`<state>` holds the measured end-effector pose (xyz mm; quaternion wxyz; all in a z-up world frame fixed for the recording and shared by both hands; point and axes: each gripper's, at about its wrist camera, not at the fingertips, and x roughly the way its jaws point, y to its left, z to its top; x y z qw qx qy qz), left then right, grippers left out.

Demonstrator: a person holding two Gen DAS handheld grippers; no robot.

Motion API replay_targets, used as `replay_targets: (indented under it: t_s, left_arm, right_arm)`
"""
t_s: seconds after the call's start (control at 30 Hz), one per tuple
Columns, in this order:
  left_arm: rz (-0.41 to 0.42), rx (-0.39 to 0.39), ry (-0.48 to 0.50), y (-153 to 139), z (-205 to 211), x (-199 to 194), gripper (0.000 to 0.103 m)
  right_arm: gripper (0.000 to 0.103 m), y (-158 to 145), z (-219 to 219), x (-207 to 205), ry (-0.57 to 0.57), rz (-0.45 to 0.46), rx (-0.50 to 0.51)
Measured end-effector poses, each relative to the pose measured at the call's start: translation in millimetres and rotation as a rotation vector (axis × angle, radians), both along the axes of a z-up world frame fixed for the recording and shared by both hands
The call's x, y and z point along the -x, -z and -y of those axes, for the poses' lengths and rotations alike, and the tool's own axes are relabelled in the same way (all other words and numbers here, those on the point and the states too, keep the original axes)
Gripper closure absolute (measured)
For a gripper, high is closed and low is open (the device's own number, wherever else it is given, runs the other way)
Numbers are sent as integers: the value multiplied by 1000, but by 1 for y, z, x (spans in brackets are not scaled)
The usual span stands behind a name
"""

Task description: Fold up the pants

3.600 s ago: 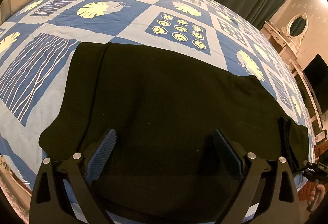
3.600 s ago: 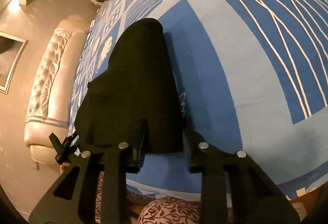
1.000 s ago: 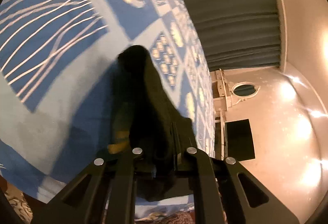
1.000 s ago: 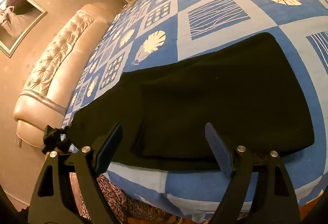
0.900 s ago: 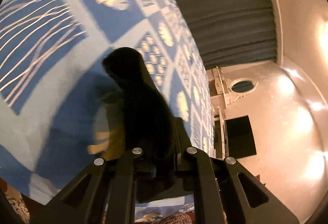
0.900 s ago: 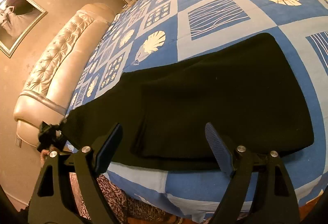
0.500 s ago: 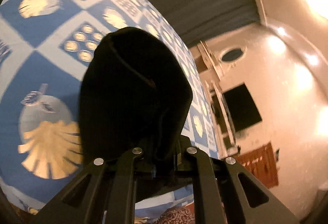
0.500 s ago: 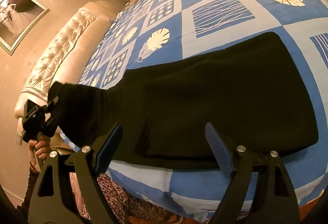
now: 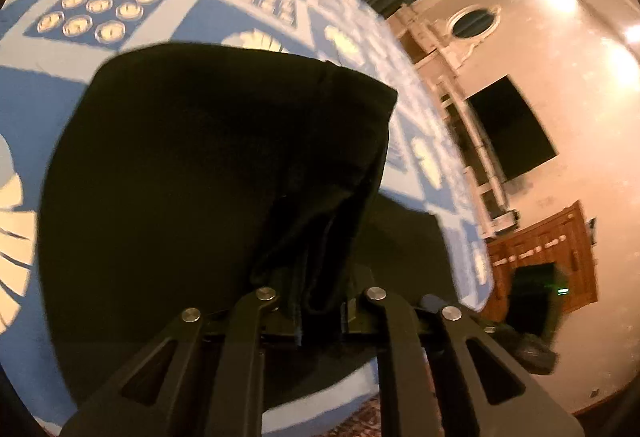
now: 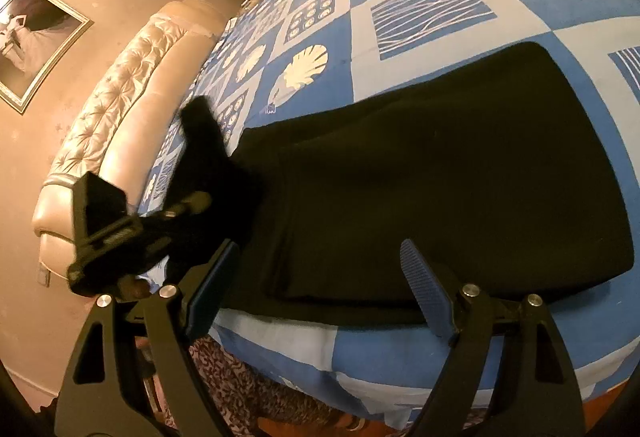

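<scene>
Black pants (image 10: pixel 440 177) lie flat across the blue patterned bed cover (image 10: pixel 420 9). Their left end (image 10: pixel 208 149) is lifted off the bed and pinched in my left gripper (image 10: pixel 192 205), seen at the left of the right wrist view. In the left wrist view that gripper (image 9: pixel 320 301) is shut on a bunched fold of the pants (image 9: pixel 180 177), which hang ahead of it and hide its fingertips. My right gripper (image 10: pixel 320 253) hovers open over the near edge of the pants, with nothing between its blue pads (image 10: pixel 424 289).
A tufted cream headboard (image 10: pixel 120 109) runs along the bed's left side under a framed picture (image 10: pixel 36 41). A dark screen (image 9: pixel 512 129), an oval mirror (image 9: pixel 474 23) and a wooden cabinet (image 9: pixel 540 257) stand past the bed's far side. A patterned rug (image 10: pixel 240 377) lies below the bed's near edge.
My left gripper has carried the lifted pants end sideways over the bed toward the right gripper, rolling as it went. The right gripper has stayed still and open.
</scene>
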<state>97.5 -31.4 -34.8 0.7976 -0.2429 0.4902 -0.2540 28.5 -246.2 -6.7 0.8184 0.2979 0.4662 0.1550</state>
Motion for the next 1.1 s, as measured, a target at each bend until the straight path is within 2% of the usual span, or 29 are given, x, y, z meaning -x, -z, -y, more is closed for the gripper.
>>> replay_targets:
  t_s: [0.1,0.17,0.2,0.27,0.37,0.53,0.73,0.83,1.0,1.1]
  left_arm:
    - [14,-81,19,7,18,5,84]
    - [28,-66,44,3,24,12,59]
    - [38,-43,49,-2,26,18,52]
    - [57,-9,52,-15,25,25,30]
    - [94,-12,10,-35,6,45,20]
    - [87,-81,-165,-40,-47,62,18]
    - [-32,-83,-398,-6,-114,64,18]
    - [-80,-69,-422,7,-126,61,18]
    - [-109,-60,-411,17,-123,58,18]
    - [-107,-54,-406,18,-125,59,18]
  right_arm:
    - [20,2,-2,0,-6,-8,-9]
    - [20,2,-2,0,-5,-13,-18]
    - [20,2,-1,0,-2,-17,-32]
    - [20,0,0,-1,0,-23,-74]
    - [15,-2,1,-5,7,-33,-155]
    - [13,-3,-17,-25,-29,-56,-232]
    - [13,13,-54,-69,-78,-139,-156]
    - [13,23,-73,-85,-108,-178,-159]
    - [11,17,-99,-91,-135,-178,-22]
    - [13,4,-115,-90,-174,-137,50]
